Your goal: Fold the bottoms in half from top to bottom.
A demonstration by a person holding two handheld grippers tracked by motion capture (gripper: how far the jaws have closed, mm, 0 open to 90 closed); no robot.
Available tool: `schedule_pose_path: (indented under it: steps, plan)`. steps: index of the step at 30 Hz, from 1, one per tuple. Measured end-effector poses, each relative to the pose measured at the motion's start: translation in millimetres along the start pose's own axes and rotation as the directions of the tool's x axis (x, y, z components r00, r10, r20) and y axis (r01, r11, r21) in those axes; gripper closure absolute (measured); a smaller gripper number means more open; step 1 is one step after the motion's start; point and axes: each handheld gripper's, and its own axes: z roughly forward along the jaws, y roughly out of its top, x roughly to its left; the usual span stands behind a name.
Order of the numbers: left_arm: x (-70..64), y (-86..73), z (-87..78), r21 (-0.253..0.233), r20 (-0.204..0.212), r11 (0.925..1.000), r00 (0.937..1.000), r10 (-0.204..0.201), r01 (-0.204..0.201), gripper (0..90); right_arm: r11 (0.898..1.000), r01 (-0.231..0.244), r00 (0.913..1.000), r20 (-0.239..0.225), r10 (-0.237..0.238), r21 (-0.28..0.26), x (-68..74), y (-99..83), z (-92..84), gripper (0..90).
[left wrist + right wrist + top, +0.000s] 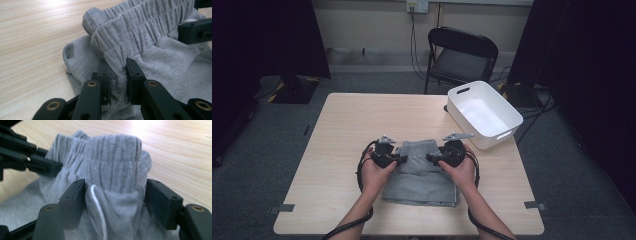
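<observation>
High view: grey shorts (422, 175) lie folded on the tabletop (342, 130), a gripper at each side of the waistband, likely for another fold or a lift to the white bin (484, 114).

Left gripper (117, 75) view: fingers clamped on a pinch of waistband.

Right gripper (115, 200) view: fingers apart around bunched cloth, and a white drawstring (98, 210) shows.

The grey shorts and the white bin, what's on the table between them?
Nothing: in the high view bare wooden table separates the grey shorts from the white bin, apart from the right gripper at the shorts' waistband.
</observation>
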Motion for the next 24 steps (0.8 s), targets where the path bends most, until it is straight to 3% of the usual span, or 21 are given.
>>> schedule_pose_path:
  steps: [9,14,15,18,21,23,24]
  plan:
    - [-1.8,-0.4,-0.6,0.004,-0.004,1.0,1.0,0.004,-0.004,76.4,1.0,0.009,1.0,0.002,-0.009,-0.013,5.4,10.1,-12.8,31.6]
    - [-2.0,0.8,-0.7,0.007,-0.003,0.9999,0.9999,0.013,-0.013,76.4,1.0,0.019,0.9998,0.012,-0.019,-0.005,7.3,20.2,-7.6,31.8]
    - [-1.3,0.5,-0.4,0.006,0.0,0.9999,0.9999,0.014,-0.014,76.4,1.0,0.023,0.9996,0.015,-0.023,-0.009,6.6,22.6,-2.9,35.8]
    - [-1.4,-0.3,0.4,0.003,-0.001,0.9999,0.9999,0.016,-0.016,76.4,0.999,0.039,0.999,0.021,-0.039,0.006,5.8,24.1,4.1,36.3]
    - [-0.4,-1.7,1.7,0.002,0.005,0.9998,0.9998,0.017,-0.017,76.4,1.0,0.012,0.9999,0.01,-0.013,0.012,4.2,23.9,13.7,37.8]
    - [1.1,-2.1,2.0,0.001,0.012,0.9999,0.9999,0.011,-0.011,76.1,1.0,-0.008,1.0,0.005,0.008,0.0,2.6,21.4,17.5,51.5]
    - [1.1,-2.1,2.0,0.001,0.012,0.9999,0.9999,0.011,-0.011,75.6,1.0,-0.008,1.0,0.005,0.008,0.0,2.6,21.4,17.5,51.5]
